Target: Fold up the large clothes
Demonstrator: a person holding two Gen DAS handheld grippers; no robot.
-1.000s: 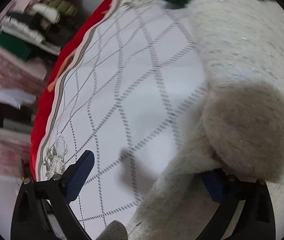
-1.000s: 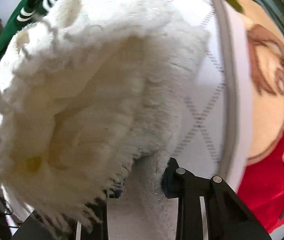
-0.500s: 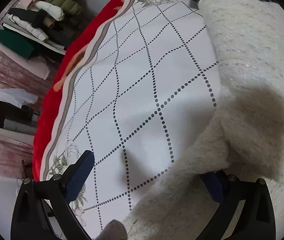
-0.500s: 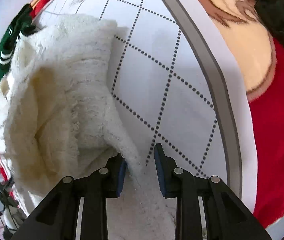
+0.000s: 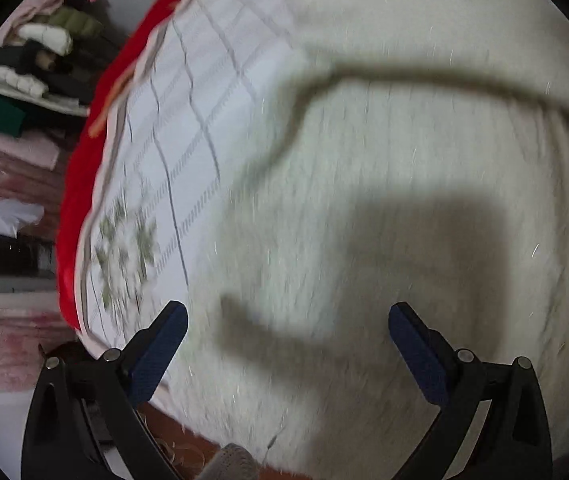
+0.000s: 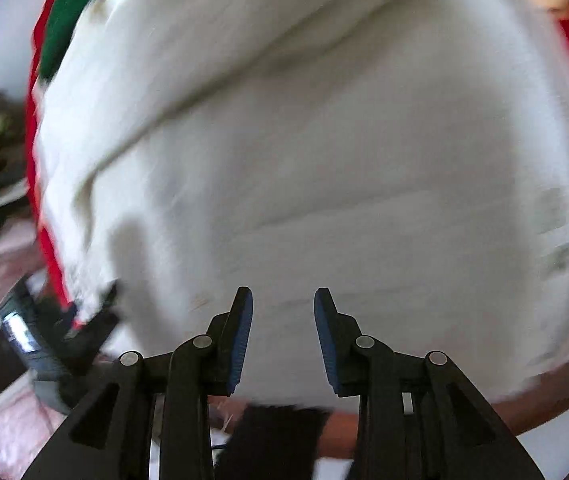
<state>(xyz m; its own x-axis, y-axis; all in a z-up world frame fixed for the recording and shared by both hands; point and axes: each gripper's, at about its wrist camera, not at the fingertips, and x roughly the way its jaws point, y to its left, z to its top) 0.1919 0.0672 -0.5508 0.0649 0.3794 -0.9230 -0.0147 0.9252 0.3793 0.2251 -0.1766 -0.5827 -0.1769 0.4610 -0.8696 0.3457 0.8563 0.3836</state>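
your left gripper (image 5: 286, 320) hangs over the cream fuzzy sweater (image 5: 404, 184) with its jaws spread wide and nothing between them. your right gripper (image 6: 283, 300) also faces the sweater (image 6: 304, 152), jaws parted with a clear gap and nothing between them. the sweater lies on the white sheet with a dotted diamond pattern (image 5: 188, 128), and a fold edge runs across its upper part. a red blanket (image 5: 80, 184) borders the sheet on the left. a green garment (image 6: 72, 4) sits beyond the sweater's far corner. stacked clothes (image 5: 36, 56) fill shelves off to the left. both views are blurred.
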